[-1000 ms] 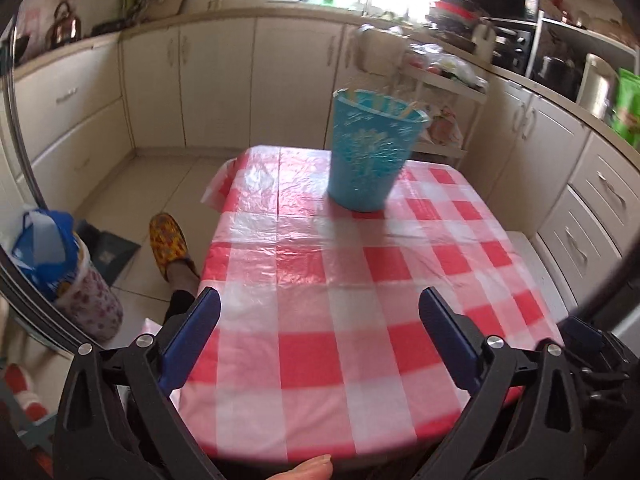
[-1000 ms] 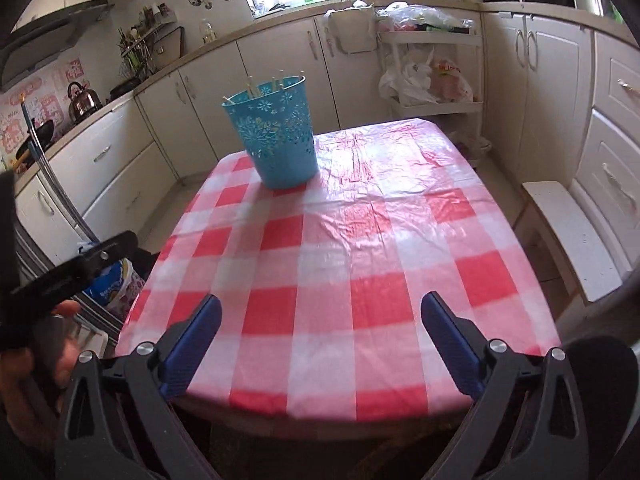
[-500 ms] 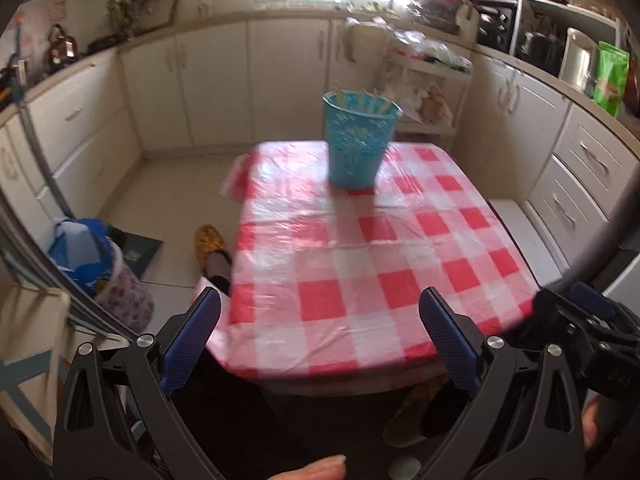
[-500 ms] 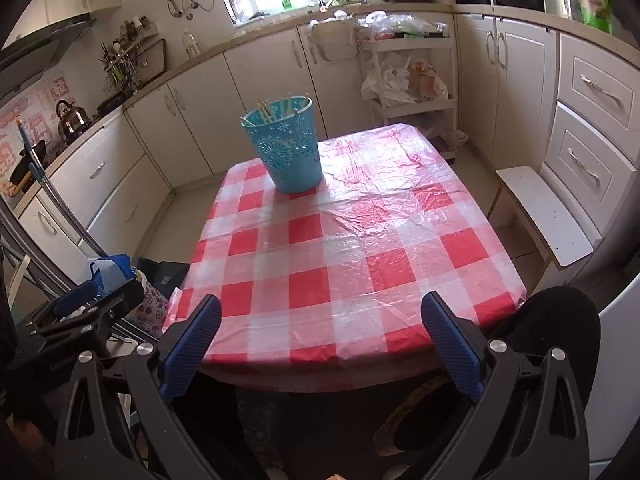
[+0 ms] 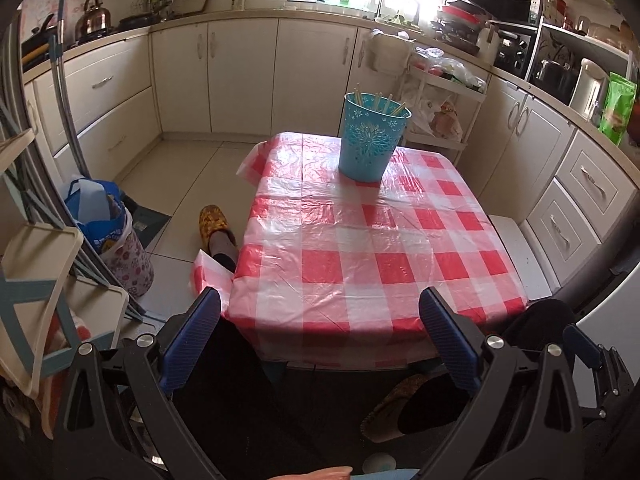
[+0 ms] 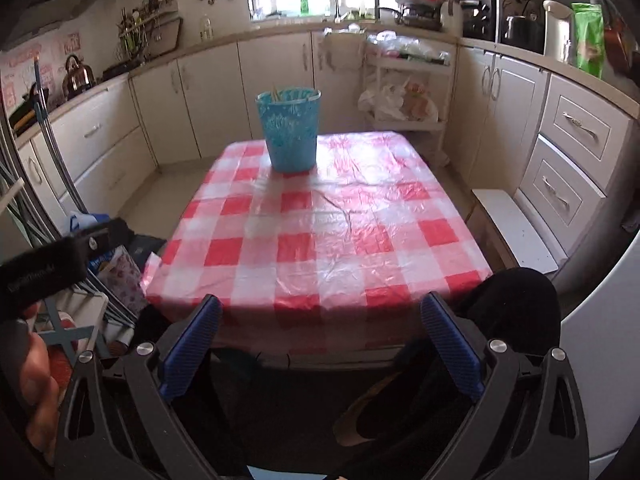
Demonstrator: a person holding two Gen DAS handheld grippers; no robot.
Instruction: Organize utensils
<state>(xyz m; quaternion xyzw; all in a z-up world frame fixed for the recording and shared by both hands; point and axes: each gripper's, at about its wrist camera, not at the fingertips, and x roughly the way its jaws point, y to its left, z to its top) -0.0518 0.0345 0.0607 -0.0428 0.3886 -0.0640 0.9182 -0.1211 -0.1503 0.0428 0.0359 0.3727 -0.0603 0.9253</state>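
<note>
You are holding both grippers off the near edge of the table [image 5: 360,248], well apart from everything on it. The left gripper [image 5: 320,336] and the right gripper [image 6: 320,336] are both gaping wide with nothing between the fingers.

The blue holder [image 5: 372,140] is standing upright at twelve o'clock on the far end of the checked cloth [image 6: 320,240]. Several pale stick-like utensils [image 5: 378,102] are poking above its rim; how many, you cannot tell.

The cloth is looking slick and wrinkled, so a nudge at the rim is likely to tip the holder.
</note>
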